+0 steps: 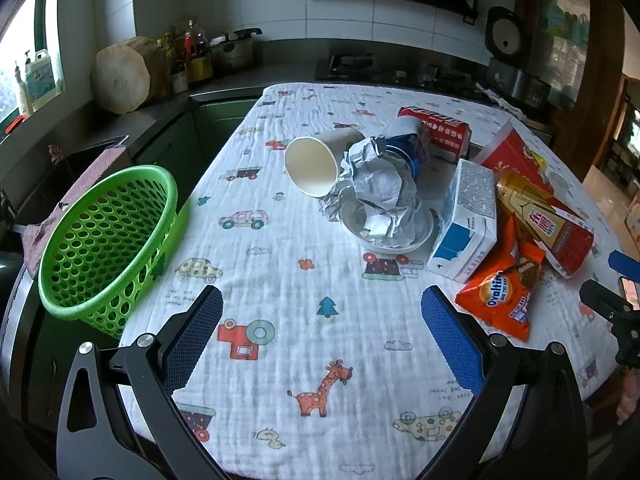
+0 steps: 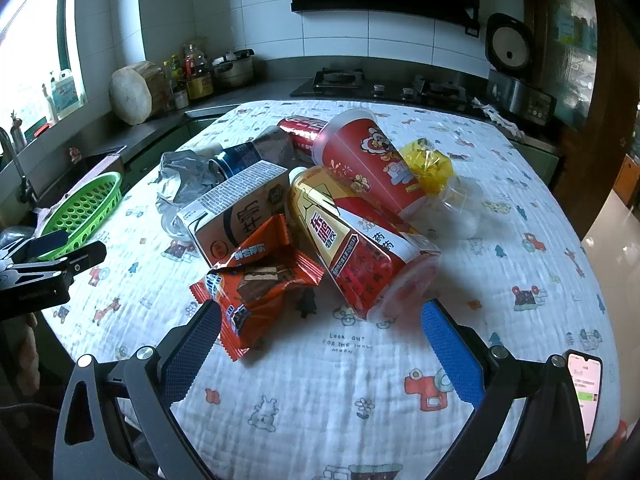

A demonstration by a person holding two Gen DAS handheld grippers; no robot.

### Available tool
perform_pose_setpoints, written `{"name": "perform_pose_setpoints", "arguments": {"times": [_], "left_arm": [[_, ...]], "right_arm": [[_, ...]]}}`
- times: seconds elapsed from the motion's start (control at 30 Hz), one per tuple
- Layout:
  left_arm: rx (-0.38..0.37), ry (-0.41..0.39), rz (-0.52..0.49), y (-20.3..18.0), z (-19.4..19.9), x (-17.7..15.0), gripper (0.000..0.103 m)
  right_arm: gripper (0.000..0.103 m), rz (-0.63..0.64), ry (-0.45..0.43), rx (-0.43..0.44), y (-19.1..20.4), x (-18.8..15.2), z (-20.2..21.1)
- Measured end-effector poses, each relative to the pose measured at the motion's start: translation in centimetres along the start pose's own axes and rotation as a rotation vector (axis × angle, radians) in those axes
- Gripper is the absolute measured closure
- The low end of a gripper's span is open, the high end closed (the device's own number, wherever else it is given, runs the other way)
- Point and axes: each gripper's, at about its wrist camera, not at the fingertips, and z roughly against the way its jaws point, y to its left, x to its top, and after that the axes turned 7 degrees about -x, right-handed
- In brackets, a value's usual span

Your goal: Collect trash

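A pile of trash lies on the table: a white paper cup [image 1: 310, 166] on its side, crumpled paper [image 1: 376, 188] in a white bowl [image 1: 390, 238], a milk carton [image 1: 466, 222] [image 2: 240, 212], an orange Ovaltine wrapper [image 1: 502, 286] [image 2: 256, 280], a red-gold drink cup [image 1: 548, 224] [image 2: 356, 244], a red paper cup [image 2: 368, 160] and a yellow wrapper [image 2: 428, 164]. A green basket [image 1: 108, 240] [image 2: 82, 210] sits at the table's left edge. My left gripper [image 1: 322, 336] is open and empty above the cloth. My right gripper [image 2: 320, 348] is open and empty, just in front of the Ovaltine wrapper.
The table wears a white cartoon-print cloth [image 1: 280, 360] [image 2: 500, 280]. A red box [image 1: 440, 132] and a blue can [image 1: 408, 148] lie behind the paper. A phone [image 2: 584, 384] is mounted on my right gripper. A kitchen counter with stove [image 2: 340, 80] stands beyond the table.
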Motion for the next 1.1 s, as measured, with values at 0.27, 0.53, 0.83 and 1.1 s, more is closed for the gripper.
{"name": "perform_pose_setpoints", "arguments": {"times": [0.27, 0.53, 0.83, 1.1], "left_arm": [[0.0, 0.008, 0.001, -0.06, -0.44, -0.02, 0.005], [0.0, 0.011, 0.003, 0.08, -0.53, -0.01, 0.005], [-0.002, 0.013, 0.004, 0.12, -0.52, 0.08, 0.005], [0.0, 0.013, 0.004, 0.1, -0.52, 0.17, 0.005]], "right_arm": [[0.006, 0.004, 0.001, 0.006, -0.08, 0.05, -0.24], [0.006, 0.003, 0.005, 0.009, 0.11, 0.0, -0.48], [0.006, 0.008, 0.01, 0.01, 0.04, 0.0, -0.8], [0.006, 0.014, 0.009, 0.011, 0.05, 0.13, -0.87]]}}
